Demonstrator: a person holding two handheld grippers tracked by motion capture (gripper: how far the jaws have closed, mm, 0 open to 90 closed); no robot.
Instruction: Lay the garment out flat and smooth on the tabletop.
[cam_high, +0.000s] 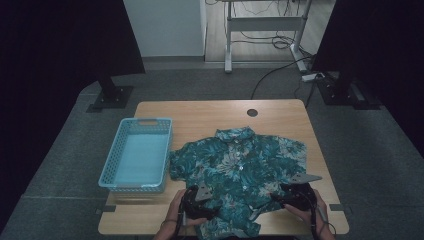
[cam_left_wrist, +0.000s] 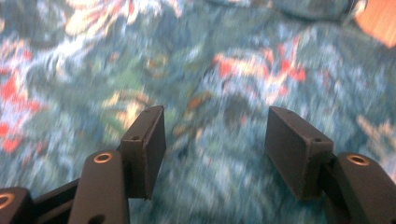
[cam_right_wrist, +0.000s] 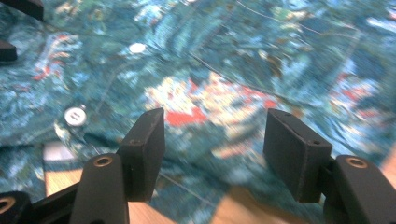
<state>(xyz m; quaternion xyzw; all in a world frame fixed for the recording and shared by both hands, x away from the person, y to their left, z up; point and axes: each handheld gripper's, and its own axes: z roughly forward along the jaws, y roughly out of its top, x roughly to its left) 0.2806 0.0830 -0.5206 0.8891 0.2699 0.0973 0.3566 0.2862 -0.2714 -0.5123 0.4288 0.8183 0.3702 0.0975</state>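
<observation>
Between the jaws of our left gripper (cam_left_wrist: 215, 140) we see a wide gap with nothing pinched in it; the pads stand well apart above the shirt (cam_left_wrist: 196, 60), whose teal cloth with red and cream flowers runs under and beyond both jaws; past the right jaw, at the far upper corner, a bit of the wooden table (cam_left_wrist: 378, 23) peeks out from the cloth's edge.

Our right gripper (cam_right_wrist: 215, 140) holds its jaws just as wide, gripping nothing; the shirt (cam_right_wrist: 261, 56) lies ahead of and beneath them, and its lower edge runs close under the jaw tips, with bare table (cam_right_wrist: 243, 210) showing below it; left of the left jaw sits a white button (cam_right_wrist: 75, 116), and farther ahead another button (cam_right_wrist: 137, 47) on the same line.

From the high view we find the left gripper (cam_high: 196, 200) over the shirt's lower left part and the right gripper (cam_high: 295, 192) over its lower right part, each in one of our hands; the shirt (cam_high: 240, 170) lies spread flat with its collar pointing away from us, on the table (cam_high: 200, 112); well to the left of the left gripper, just beside the shirt's sleeve, stands a light blue basket (cam_high: 112, 172).
</observation>
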